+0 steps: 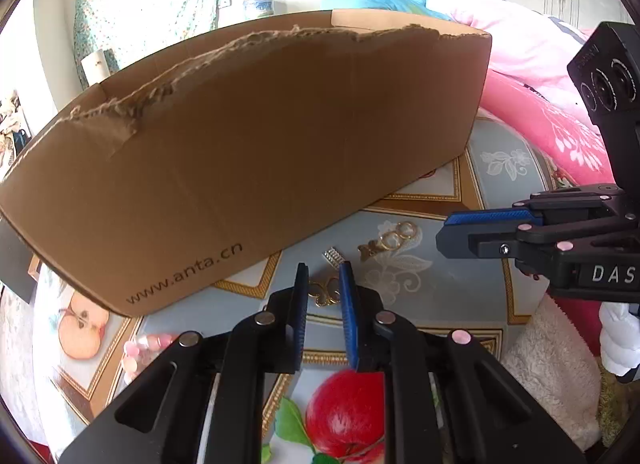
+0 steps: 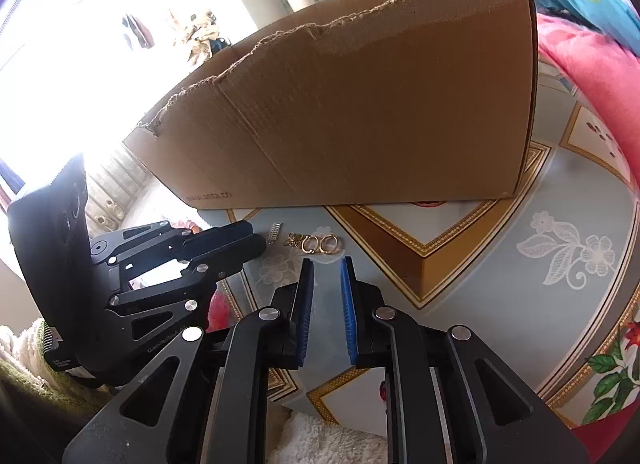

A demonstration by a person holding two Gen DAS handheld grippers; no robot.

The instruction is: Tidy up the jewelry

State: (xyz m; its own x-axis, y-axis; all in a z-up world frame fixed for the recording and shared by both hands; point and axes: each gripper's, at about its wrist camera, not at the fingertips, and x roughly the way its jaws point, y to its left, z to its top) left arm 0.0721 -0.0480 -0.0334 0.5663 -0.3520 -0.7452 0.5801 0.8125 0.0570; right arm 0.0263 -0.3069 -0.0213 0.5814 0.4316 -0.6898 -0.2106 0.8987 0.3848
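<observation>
On a round table covered with a pale blue cloth (image 1: 404, 191) printed with gold borders, white flowers and fruit, a few small pieces of jewelry lie in front of a cardboard box. Nearest the left gripper (image 1: 325, 286) is a gold butterfly-shaped piece (image 1: 326, 292), lying flat on the cloth right between the gripper's blue-padded fingertips. The jaws are narrowed around it with only a small gap, and the pads sit beside its edges; whether they actually press on it cannot be told.

Just beyond the butterfly lies a small sparkling rectangular piece (image 1: 333, 256), silver in colour. To its right rests a cluster of gold hoop earrings (image 1: 394, 238) joined with a small gold charm. In the right wrist view the hoops (image 2: 318, 244) lie just ahead of the right gripper (image 2: 326, 278), with the silver piece (image 2: 274, 231) to their left.

The right gripper hangs over bare cloth with nothing between its fingers; its jaws stand a little apart. In the left wrist view it reaches in from the right edge (image 1: 460, 234).

Behind the jewelry stands a large brown cardboard box (image 1: 256, 151) with a torn upper edge and a web address printed low on its side. Pink beads (image 1: 142, 348) lie at the table's near left. Pink floral bedding (image 1: 536, 75) and a white fluffy towel (image 1: 548, 368) lie beyond the table.
</observation>
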